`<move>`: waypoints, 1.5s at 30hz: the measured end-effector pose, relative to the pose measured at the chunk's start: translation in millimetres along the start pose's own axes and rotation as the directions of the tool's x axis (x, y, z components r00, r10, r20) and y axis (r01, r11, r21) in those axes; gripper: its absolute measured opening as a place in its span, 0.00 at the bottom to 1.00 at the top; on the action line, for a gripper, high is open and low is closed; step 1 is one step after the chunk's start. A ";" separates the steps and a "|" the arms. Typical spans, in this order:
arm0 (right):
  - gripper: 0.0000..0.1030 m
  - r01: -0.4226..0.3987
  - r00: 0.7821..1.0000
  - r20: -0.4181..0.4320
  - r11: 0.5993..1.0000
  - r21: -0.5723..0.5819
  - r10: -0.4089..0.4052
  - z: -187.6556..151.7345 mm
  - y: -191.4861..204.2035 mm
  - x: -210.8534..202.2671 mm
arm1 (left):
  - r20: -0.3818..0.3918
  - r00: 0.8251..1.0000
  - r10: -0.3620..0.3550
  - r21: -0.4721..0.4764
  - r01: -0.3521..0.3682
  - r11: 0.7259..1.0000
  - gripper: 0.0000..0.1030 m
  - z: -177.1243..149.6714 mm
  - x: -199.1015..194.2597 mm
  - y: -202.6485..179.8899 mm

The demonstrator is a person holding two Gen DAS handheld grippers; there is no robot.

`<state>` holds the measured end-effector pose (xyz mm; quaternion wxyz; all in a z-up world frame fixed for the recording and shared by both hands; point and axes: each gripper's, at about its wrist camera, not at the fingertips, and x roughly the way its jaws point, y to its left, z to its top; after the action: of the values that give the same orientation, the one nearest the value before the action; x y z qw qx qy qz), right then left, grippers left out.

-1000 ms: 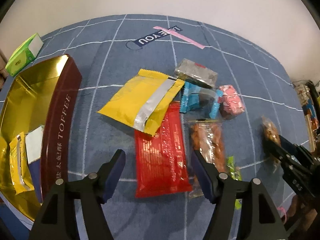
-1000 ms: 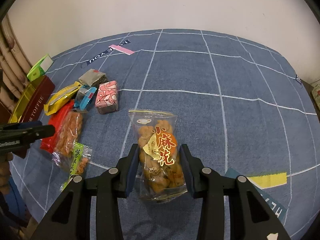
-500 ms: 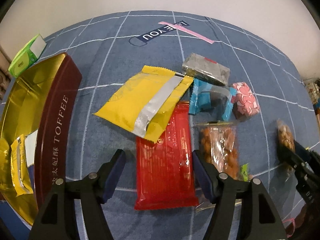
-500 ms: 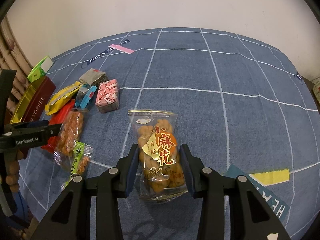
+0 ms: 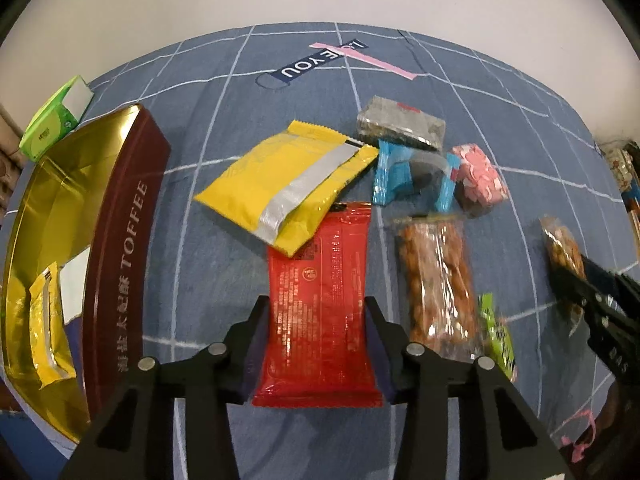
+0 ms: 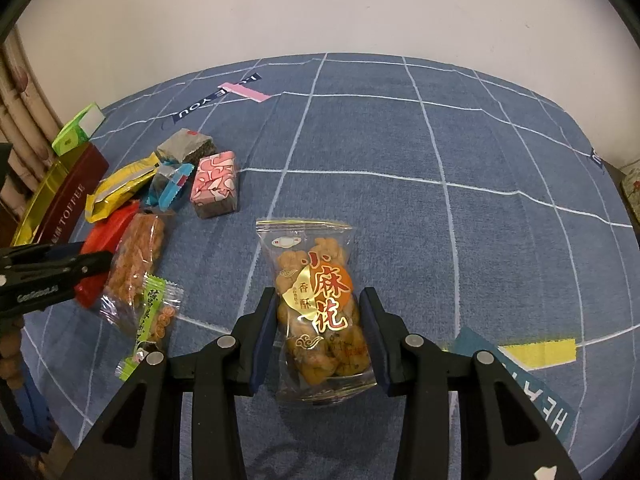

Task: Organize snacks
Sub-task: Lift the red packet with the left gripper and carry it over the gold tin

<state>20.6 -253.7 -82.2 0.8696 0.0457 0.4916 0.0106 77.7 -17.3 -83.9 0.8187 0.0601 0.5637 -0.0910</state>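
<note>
My left gripper (image 5: 316, 316) has its fingers closed in against both sides of a red snack packet (image 5: 318, 308) lying on the blue cloth. A yellow packet (image 5: 288, 188) overlaps the red packet's far end. My right gripper (image 6: 318, 312) is shut on a clear bag of fried twists (image 6: 320, 300), also seen at the right of the left wrist view (image 5: 562, 246). A gold-lined TOFFEE tin (image 5: 120, 264) stands at the left, holding a small yellow packet (image 5: 48, 328).
Loose snacks lie on the cloth: a peanut bag (image 5: 436, 284), a green candy (image 5: 498, 336), a blue packet (image 5: 412, 176), a pink block (image 5: 480, 180), a grey packet (image 5: 400, 128). A green tissue pack (image 5: 56, 118) sits behind the tin.
My left gripper moved forward over the red packet and its fingers closed from wide open onto the packet's sides. The right gripper kept hold of the twist bag, nearly still.
</note>
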 end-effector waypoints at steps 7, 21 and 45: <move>0.37 0.023 1.000 -0.006 1.000 -0.012 -0.023 0.7 3.5 2.3 | -0.026 1.000 -0.018 0.003 0.018 1.000 0.44 -20.5 -10.8 4.4; 0.37 0.063 0.998 -0.017 0.998 -0.027 -0.064 1.2 9.5 2.4 | -0.022 1.000 -0.018 0.022 0.018 1.000 0.44 -50.6 -39.9 16.3; 0.37 0.124 0.990 -0.060 0.989 -0.079 -0.129 4.5 17.7 5.3 | 0.097 0.981 0.170 -0.109 -0.159 0.981 0.44 -28.1 -95.3 144.9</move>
<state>27.6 -236.0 -82.8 0.8531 -0.0189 0.5209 -0.0248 50.3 137.5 -5.5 0.8543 0.0601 0.5163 0.0026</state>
